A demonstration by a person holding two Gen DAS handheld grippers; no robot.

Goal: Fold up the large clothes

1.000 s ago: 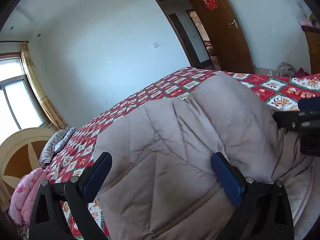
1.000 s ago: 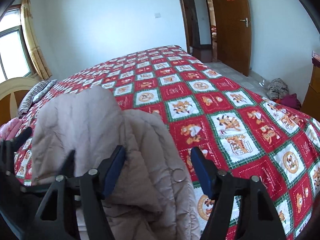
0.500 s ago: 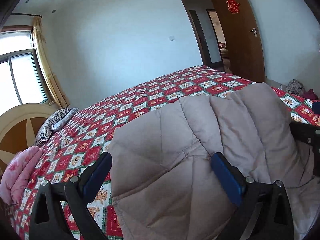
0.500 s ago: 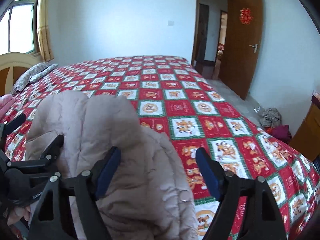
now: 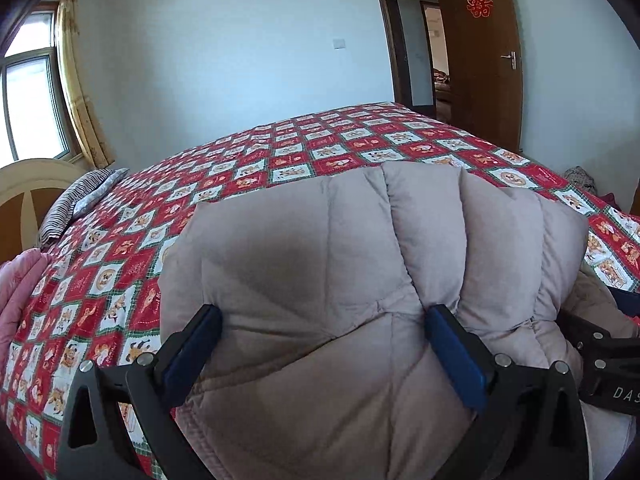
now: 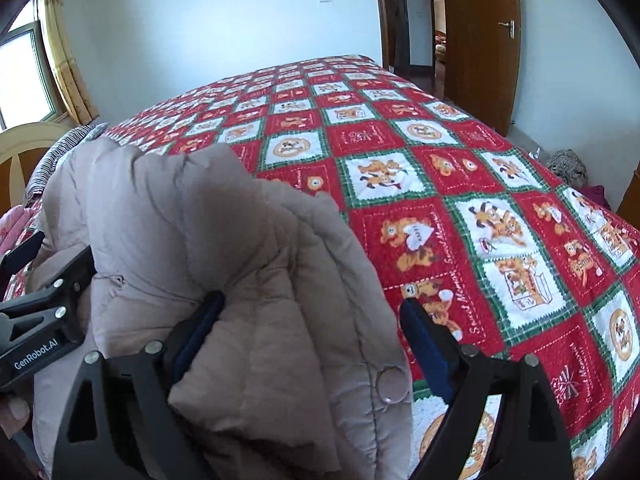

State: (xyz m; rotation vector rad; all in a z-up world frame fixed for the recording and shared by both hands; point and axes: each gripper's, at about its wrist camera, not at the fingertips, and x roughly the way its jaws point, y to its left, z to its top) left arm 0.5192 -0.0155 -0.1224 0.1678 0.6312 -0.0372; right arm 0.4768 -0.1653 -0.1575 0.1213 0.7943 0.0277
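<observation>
A: How are the tongs standing?
B: The right gripper [image 6: 310, 320] is spreading its jaws, a fold of the padded coat [image 6: 192, 240] lying between them, its right pad clear of the cloth. The left gripper [image 5: 322, 336] is gaping wide around the coat's [image 5: 360, 260] bulk.
A: Beyond them?
B: The coat is lying on the patterned bedspread [image 6: 460, 184], which is stretching ahead toward the door [image 6: 480, 40].

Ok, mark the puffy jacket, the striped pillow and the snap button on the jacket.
puffy jacket [image 5: 320, 264]: left wrist view, on its quilted top panel.
striped pillow [image 5: 76, 204]: left wrist view, on the middle of its striped cover.
snap button [image 6: 394, 384]: right wrist view, on the round cap at the jacket's edge.
</observation>
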